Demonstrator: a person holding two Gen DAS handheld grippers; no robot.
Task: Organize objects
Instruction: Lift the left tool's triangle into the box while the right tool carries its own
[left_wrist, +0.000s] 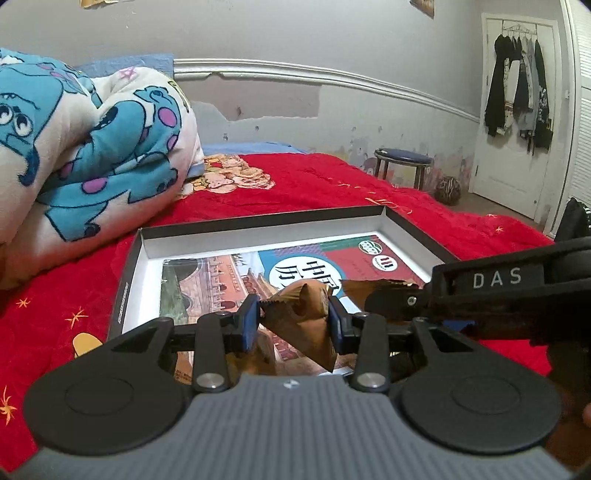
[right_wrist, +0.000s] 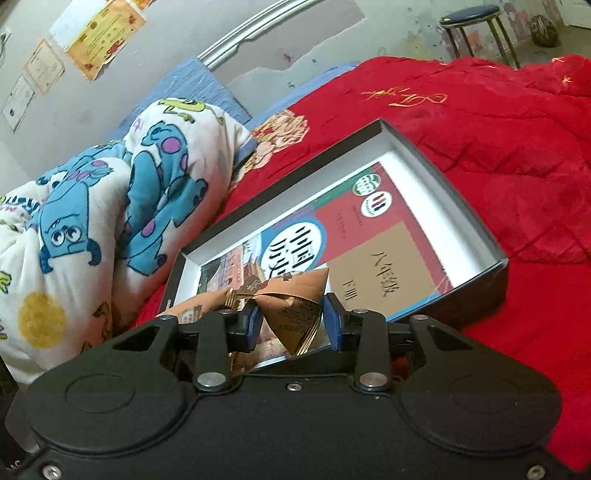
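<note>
My left gripper (left_wrist: 293, 323) is shut on a brown snack packet (left_wrist: 301, 325) and holds it over the near end of a shallow black box (left_wrist: 406, 218) with a white inside. My right gripper (right_wrist: 293, 321) is shut on a second brown snack packet (right_wrist: 299, 314), also above the box's (right_wrist: 476, 218) near end. A colourful textbook (left_wrist: 332, 258) lies flat in the box; it also shows in the right wrist view (right_wrist: 369, 236). The right gripper's black body (left_wrist: 509, 284) reaches in from the right of the left wrist view, close beside the left gripper.
The box sits on a red bedspread (left_wrist: 332, 184). A bundled blue-monster blanket (left_wrist: 85, 147) lies left of the box, and shows too in the right wrist view (right_wrist: 110, 206). A stool (left_wrist: 402, 162) and a ball (left_wrist: 448, 190) stand on the floor beyond the bed.
</note>
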